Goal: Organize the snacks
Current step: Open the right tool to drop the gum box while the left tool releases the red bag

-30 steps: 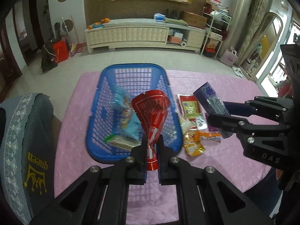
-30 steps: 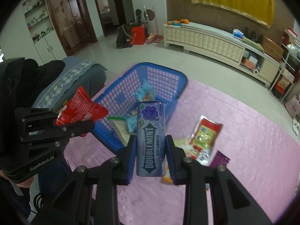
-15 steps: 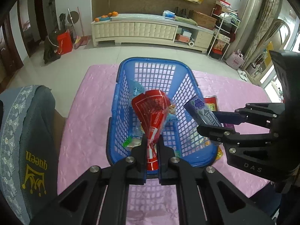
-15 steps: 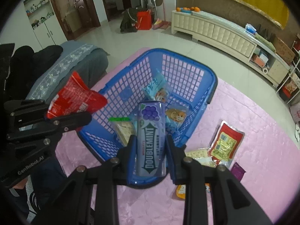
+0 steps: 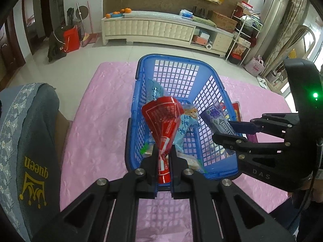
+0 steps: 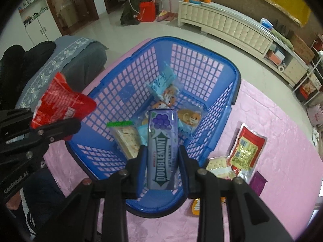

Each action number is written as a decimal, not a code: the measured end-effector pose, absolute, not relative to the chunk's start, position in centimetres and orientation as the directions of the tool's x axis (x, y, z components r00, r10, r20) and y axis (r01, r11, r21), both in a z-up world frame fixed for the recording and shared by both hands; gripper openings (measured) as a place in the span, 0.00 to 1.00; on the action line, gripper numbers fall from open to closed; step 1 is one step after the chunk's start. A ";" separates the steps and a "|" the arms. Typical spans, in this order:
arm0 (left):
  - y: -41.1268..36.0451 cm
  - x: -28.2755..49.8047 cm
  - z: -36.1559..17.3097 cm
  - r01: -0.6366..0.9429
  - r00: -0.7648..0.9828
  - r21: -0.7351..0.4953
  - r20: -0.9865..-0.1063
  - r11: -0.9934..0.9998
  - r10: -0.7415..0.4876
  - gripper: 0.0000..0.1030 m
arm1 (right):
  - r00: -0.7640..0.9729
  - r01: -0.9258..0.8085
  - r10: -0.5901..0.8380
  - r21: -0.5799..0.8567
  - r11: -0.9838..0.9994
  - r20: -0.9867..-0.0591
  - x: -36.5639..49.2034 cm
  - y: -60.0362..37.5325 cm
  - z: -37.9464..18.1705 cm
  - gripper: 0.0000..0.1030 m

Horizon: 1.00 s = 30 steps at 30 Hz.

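Note:
A blue plastic basket (image 5: 208,92) (image 6: 234,92) stands on the pink tablecloth (image 5: 97,121) and holds several snack packets. My left gripper (image 5: 164,161) is shut on a red snack bag (image 5: 163,119), held over the basket's near rim; the bag also shows in the right wrist view (image 6: 60,104). My right gripper (image 6: 161,161) is shut on a purple Doublemint gum pack (image 6: 162,147), held above the basket's near edge; the pack also shows in the left wrist view (image 5: 219,120).
Loose snacks lie on the cloth right of the basket: a red-and-gold packet (image 6: 247,147), a cracker pack (image 6: 217,166), a purple packet (image 6: 257,183). A grey chair back (image 5: 24,141) stands left of the table. A white cabinet (image 5: 161,30) is across the room.
Both grippers have moved forward and left over the basket with their packs. The basket now looks closer and larger in both views.

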<state>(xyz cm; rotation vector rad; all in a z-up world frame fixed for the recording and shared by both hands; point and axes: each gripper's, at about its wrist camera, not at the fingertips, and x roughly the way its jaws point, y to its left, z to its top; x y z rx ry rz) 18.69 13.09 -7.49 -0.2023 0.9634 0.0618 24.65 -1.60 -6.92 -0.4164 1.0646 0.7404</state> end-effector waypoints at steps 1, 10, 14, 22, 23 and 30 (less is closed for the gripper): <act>13.1 18.7 -7.4 -0.142 0.571 -0.144 -0.820 0.979 -0.038 0.07 | 0.282 -0.721 0.343 0.038 0.692 -0.896 24.6 -1.6 -6.9 0.34; 13.0 18.3 -7.0 -0.138 0.579 -0.141 -0.815 0.980 -0.036 0.07 | 0.311 -0.701 0.331 0.020 0.713 -0.891 24.5 -1.6 -6.8 0.34; 13.2 18.2 -7.2 -0.141 0.575 -0.139 -0.817 0.980 -0.033 0.07 | 0.307 -0.691 0.316 0.018 0.722 -0.898 24.5 -1.8 -7.1 0.35; 13.0 18.1 -6.9 -0.138 0.576 -0.133 -0.817 0.981 -0.030 0.07 | 0.364 -0.671 0.344 0.012 0.741 -0.866 24.0 -2.9 -5.4 0.81; 12.9 18.1 -6.9 -0.136 0.576 -0.133 -0.817 0.982 -0.031 0.07 | 0.373 -0.669 0.342 0.005 0.743 -0.863 23.9 -3.1 -5.3 0.81; 11.1 18.9 -6.6 -0.102 0.573 -0.116 -0.819 0.988 -0.037 0.07 | 0.380 -0.634 0.352 0.036 0.772 -0.856 24.8 -5.5 -5.0 0.83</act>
